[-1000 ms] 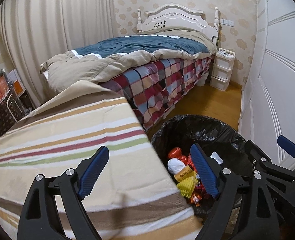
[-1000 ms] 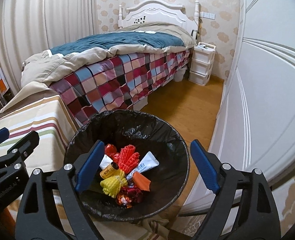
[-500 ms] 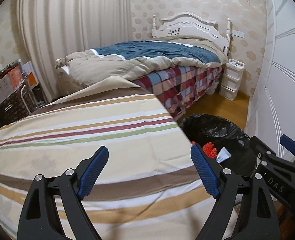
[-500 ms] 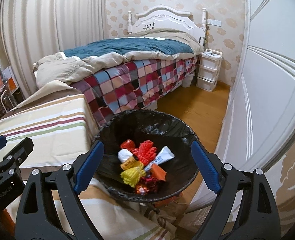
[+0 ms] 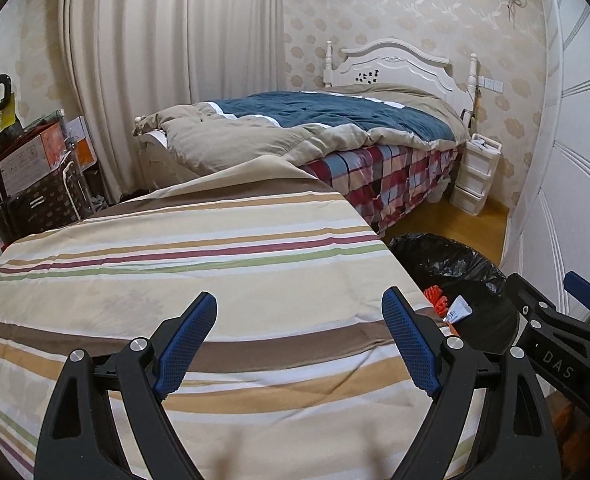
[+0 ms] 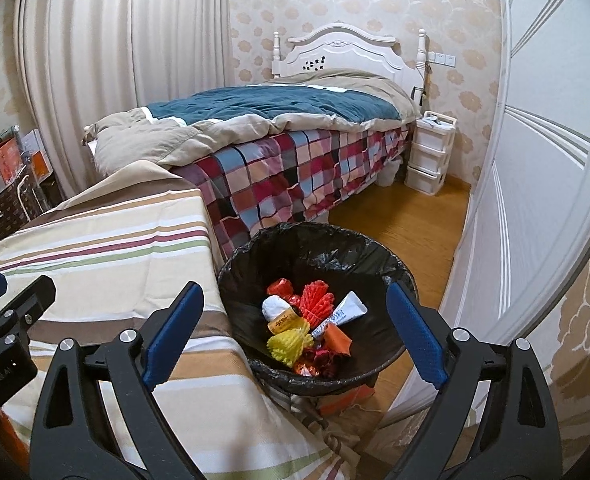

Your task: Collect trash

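A bin lined with a black bag (image 6: 315, 248) stands right of the striped table; part of it shows in the left wrist view (image 5: 455, 256). Inside lie red foam netting (image 6: 315, 304), yellow foam netting (image 6: 289, 344), a white tube (image 6: 345, 312), a small orange bottle (image 6: 281, 322) and candy wrappers (image 6: 315, 364). My right gripper (image 6: 293, 334) is open and empty, hovering over the bin's near rim. My left gripper (image 5: 299, 346) is open and empty above the striped tablecloth (image 5: 175, 264). The right gripper's body also shows in the left wrist view (image 5: 555, 344).
A bed (image 6: 287, 136) with a plaid cover stands behind the table. White plastic drawers (image 6: 429, 152) sit by the headboard. A white wardrobe door (image 6: 535, 200) runs along the right. Boxes and a trolley (image 5: 35, 176) stand at the far left. The floor (image 6: 407, 216) is wood.
Both grippers have drawn back and to the left. The left view now shows mostly tablecloth, with the bin slid to the right edge. Both stay open.
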`<state>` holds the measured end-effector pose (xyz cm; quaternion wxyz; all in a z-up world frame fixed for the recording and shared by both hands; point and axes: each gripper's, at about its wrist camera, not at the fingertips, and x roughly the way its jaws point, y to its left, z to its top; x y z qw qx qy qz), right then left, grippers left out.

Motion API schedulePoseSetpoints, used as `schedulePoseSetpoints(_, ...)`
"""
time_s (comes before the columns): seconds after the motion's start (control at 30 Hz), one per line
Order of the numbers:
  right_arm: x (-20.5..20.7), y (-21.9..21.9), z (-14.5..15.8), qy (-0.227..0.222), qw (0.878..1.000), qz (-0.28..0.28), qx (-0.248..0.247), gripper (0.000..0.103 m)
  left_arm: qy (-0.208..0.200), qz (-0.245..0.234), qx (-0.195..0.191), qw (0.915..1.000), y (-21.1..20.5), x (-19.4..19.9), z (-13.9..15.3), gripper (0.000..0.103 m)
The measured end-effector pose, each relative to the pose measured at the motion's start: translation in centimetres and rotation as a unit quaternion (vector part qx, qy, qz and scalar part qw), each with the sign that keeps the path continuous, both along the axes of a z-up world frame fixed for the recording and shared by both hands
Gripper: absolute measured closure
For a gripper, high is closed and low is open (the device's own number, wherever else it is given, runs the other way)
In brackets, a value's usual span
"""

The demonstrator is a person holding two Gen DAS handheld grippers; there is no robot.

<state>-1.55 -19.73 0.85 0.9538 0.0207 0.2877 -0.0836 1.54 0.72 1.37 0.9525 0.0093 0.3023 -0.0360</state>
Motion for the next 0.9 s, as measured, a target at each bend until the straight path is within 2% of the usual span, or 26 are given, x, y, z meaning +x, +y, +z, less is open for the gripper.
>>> schedulePoseSetpoints(0.9, -0.86, 0.85, 0.76, -0.009, 1.0, 0.003, -0.011, 0.013, -0.006, 0.005, -0.008, 0.9999, 0.98, -0.66, 0.24, 0.019)
